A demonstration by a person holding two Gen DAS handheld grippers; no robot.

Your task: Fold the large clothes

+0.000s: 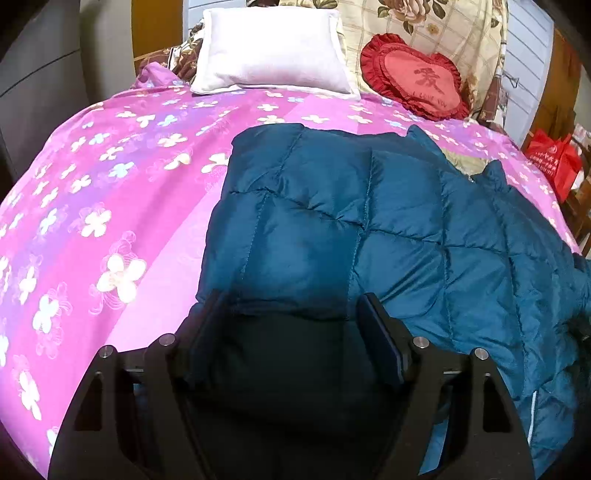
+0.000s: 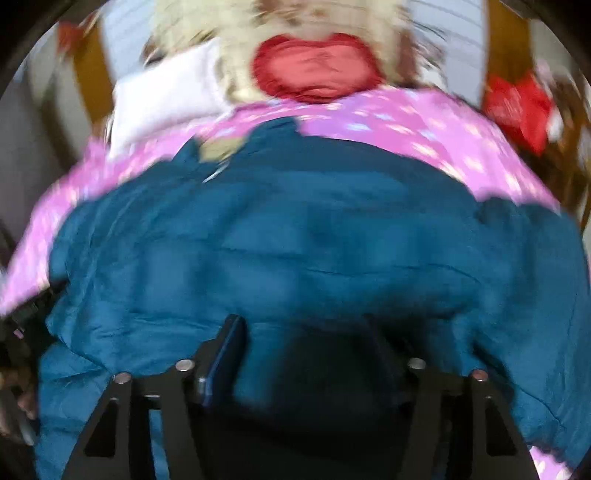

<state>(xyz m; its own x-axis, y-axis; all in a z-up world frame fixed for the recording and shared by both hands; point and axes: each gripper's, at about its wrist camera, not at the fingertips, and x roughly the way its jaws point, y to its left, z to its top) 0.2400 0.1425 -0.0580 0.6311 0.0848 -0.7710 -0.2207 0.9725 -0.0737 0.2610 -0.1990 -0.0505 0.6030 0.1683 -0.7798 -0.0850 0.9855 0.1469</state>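
A teal quilted down jacket (image 1: 369, 229) lies spread on the pink flowered bed cover (image 1: 110, 192). My left gripper (image 1: 291, 306) is open, its fingers wide apart over the jacket's near left edge, with dark fabric bulging between them. In the blurred right wrist view the jacket (image 2: 295, 243) fills the middle. My right gripper (image 2: 306, 325) is open over the jacket's near edge, with dark fabric between its fingers. The jacket's near hem is hidden under both grippers.
A white pillow (image 1: 269, 51) and a red heart cushion (image 1: 413, 77) lie at the head of the bed, in front of a floral pillow (image 1: 424, 22). A red bag (image 1: 554, 162) stands beside the bed on the right. A grey cabinet (image 1: 33, 85) stands at the left.
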